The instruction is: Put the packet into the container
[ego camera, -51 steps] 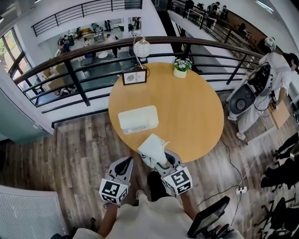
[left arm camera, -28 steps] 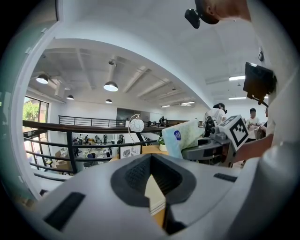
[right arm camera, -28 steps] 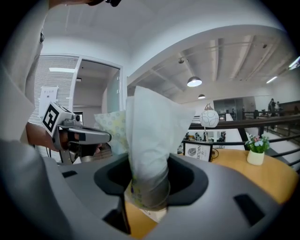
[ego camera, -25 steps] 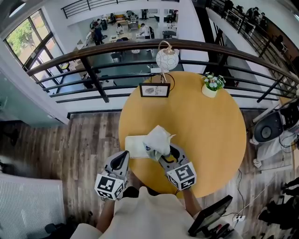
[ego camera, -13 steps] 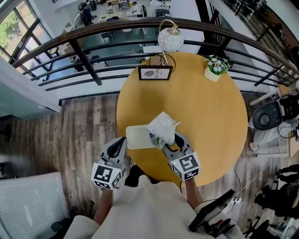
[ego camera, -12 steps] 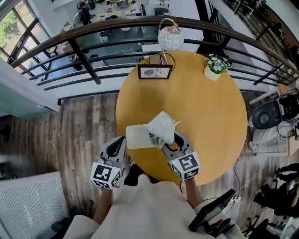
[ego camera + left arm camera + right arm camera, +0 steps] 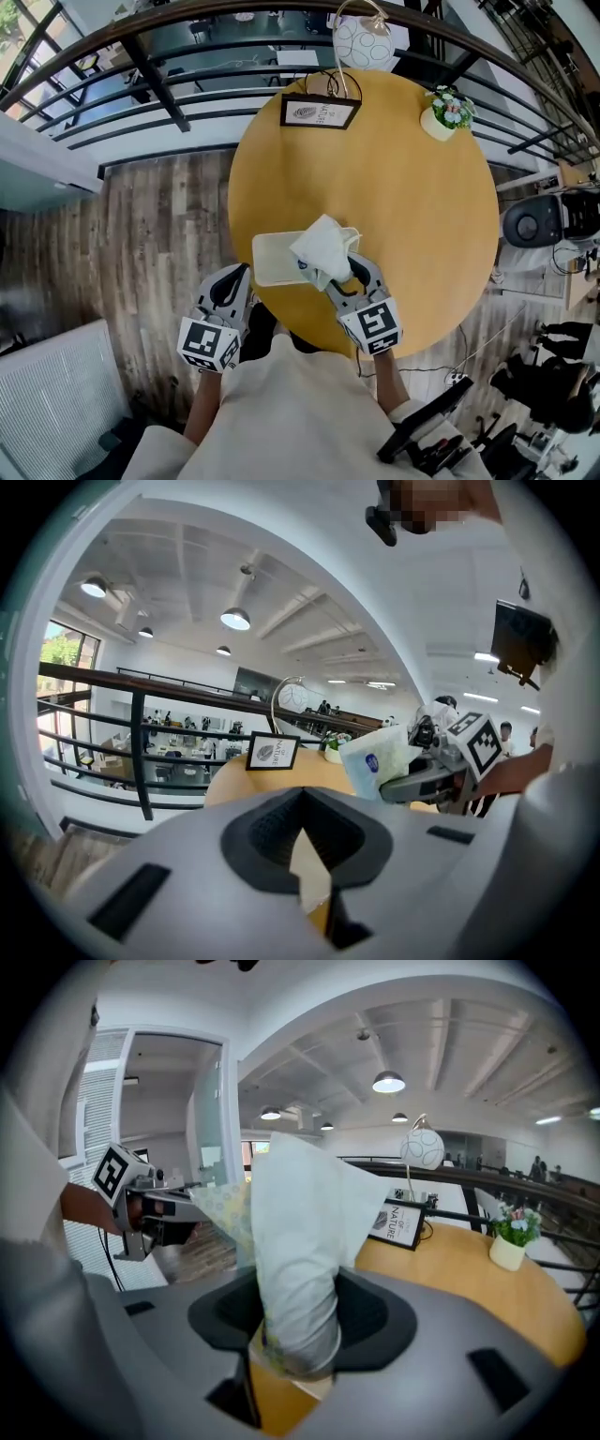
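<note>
On the round wooden desk lies the white container. We hold the packet clamped in the right gripper over its edge, not yet released. The left gripper is closed and empty.

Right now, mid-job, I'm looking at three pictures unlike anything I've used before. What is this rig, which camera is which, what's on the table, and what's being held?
There is no robot arm here: a person holds a two-jaw tool in each hand. The top-down picture comes from a camera on the person's head. The other two come from cameras riding on each tool, looking along its jaws.

The right tool is clamped on a soft white packet. In the head view the packet overlaps the right end of the white container, which sits near the front edge of the round wooden table. The left tool is shut and empty, by the table's near edge.

At the far side stand a framed sign, a globe lamp and a small flower pot.
</note>
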{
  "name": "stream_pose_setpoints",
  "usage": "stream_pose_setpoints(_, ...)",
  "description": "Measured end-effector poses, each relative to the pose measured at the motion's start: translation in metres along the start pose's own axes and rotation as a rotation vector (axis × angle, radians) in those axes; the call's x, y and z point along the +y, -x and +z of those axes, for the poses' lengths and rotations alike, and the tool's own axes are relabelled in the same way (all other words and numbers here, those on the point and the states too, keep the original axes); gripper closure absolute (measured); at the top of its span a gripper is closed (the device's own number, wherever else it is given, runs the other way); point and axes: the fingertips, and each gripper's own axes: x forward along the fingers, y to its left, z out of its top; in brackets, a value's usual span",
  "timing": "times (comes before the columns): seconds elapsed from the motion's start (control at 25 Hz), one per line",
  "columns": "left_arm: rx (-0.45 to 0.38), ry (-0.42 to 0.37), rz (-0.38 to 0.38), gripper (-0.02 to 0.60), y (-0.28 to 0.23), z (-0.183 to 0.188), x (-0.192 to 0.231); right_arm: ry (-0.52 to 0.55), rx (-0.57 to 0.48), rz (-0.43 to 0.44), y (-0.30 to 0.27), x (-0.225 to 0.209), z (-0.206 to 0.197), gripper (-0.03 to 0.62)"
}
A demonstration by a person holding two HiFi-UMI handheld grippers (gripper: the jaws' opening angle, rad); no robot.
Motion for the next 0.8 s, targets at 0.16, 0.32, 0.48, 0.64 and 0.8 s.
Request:
stream_pose_setpoints(0.16,0.009,0.019,0.006,0.577,-0.001,-0.006,0.008,0.103,0.059,0.008,-0.009,0.007,-0.003,0.385)
stream_pose_setpoints(0.32,0.002,0.038,0.025,0.577,0.002,-0.007,0.012,0.383,0.168,0.020,-0.017,0.014,-0.010,0.385)
stream_pose_setpoints(0.48,-0.008,0.048,0.049,0.577,0.007,-0.007,0.017,0.782,0.325,0.071,-0.028,0.025,-0.027,0.385)
stream_pose_setpoints(0.64,-0.020,0.061,0.078,0.577,0.014,-0.007,0.022,0.957,0.413,0.167,-0.040,0.036,-0.038,0.385)
stream_pose_setpoints(0.8,-0.033,0.077,0.110,0.577,0.023,-0.009,0.028,0.957,0.455,0.238,-0.052,0.041,-0.040,0.385)
